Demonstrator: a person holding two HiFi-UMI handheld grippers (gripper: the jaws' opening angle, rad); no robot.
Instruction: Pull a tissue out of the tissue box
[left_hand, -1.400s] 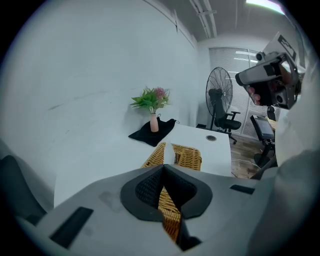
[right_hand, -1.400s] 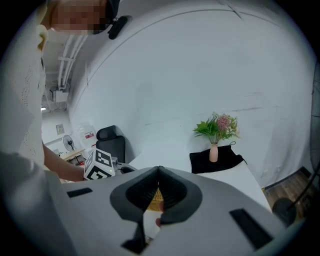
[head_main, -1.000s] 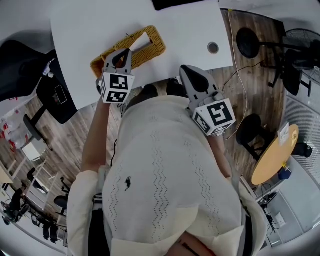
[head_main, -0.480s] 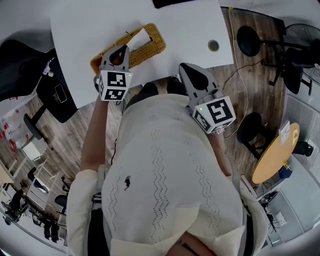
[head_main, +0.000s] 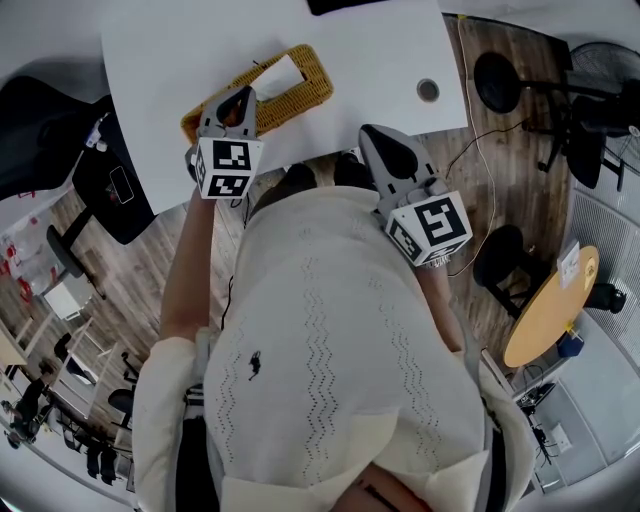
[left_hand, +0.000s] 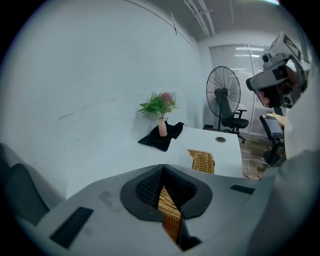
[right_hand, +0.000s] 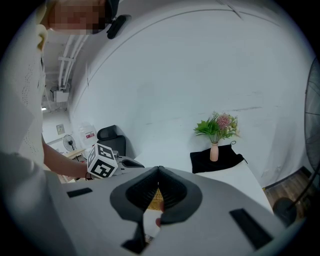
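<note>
Wicker box (head_main: 300, 92) sat on the table (head_main: 380, 60). Left gripper (head_main: 238, 100) hovered at its near end, jaws pressed together, empty; right gripper (head_main: 385, 148) likewise closed.

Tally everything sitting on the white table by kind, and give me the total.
wicker tissue box: 1
tissue: 1
vase of flowers: 1
black cloth: 1
Total: 4
</note>
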